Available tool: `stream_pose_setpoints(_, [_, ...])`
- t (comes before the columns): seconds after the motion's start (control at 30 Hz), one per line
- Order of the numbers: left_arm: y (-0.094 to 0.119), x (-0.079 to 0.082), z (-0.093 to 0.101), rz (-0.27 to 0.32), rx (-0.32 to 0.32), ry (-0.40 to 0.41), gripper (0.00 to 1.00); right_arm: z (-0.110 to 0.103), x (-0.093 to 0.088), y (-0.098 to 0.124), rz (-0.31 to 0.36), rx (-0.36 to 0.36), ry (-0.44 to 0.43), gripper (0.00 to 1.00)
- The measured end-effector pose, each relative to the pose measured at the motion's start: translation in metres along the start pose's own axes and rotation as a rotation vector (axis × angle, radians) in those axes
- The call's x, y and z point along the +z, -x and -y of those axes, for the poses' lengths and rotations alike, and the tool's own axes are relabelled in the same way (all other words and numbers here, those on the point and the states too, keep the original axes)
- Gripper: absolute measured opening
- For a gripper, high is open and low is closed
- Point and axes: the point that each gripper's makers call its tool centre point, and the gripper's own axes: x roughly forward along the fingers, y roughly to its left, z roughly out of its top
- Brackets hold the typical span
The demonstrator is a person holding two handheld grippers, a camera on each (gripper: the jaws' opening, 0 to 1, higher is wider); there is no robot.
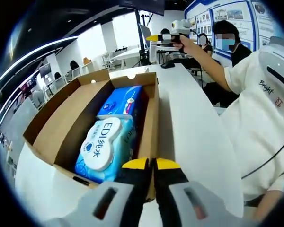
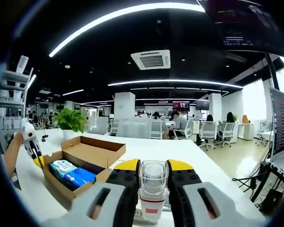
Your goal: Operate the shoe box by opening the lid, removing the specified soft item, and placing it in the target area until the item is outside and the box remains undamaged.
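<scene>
Shoe box (image 1: 52, 127): cardboard, sitting on the white bench (image 1: 189, 118) with its lid (image 2: 95, 144) lying open; two soft blue wipe packs are lying inside, the near pack (image 1: 104, 146) showing a white flap, the far pack (image 1: 120, 101) resting just behind it. Left gripper (image 1: 150, 164): hovering over the box's near right corner, yellow-tipped jaws sitting together with nothing between them. Right gripper (image 2: 153, 165): hanging above the bench to the box's right, jaws clamping a clear plastic bottle (image 2: 152, 189) standing upright.
</scene>
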Motion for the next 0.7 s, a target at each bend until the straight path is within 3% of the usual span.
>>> stream_pose_setpoints(0.43, [-0.001, 0.0, 0.0, -0.014, -0.014, 0.023, 0.03, 0.02, -0.011, -0.003, -0.064, -0.057, 0.062, 0.21])
stream_pose_setpoints(0.57, [-0.001, 0.0, 0.001, -0.016, -0.024, 0.028, 0.03, 0.02, 0.006, -0.002, -0.05, -0.051, 0.07, 0.21])
stream_pose_setpoints(0.7, [-0.001, 0.0, 0.001, -0.015, -0.031, 0.029, 0.03, 0.024, 0.008, -0.005, -0.057, -0.055, 0.087, 0.21])
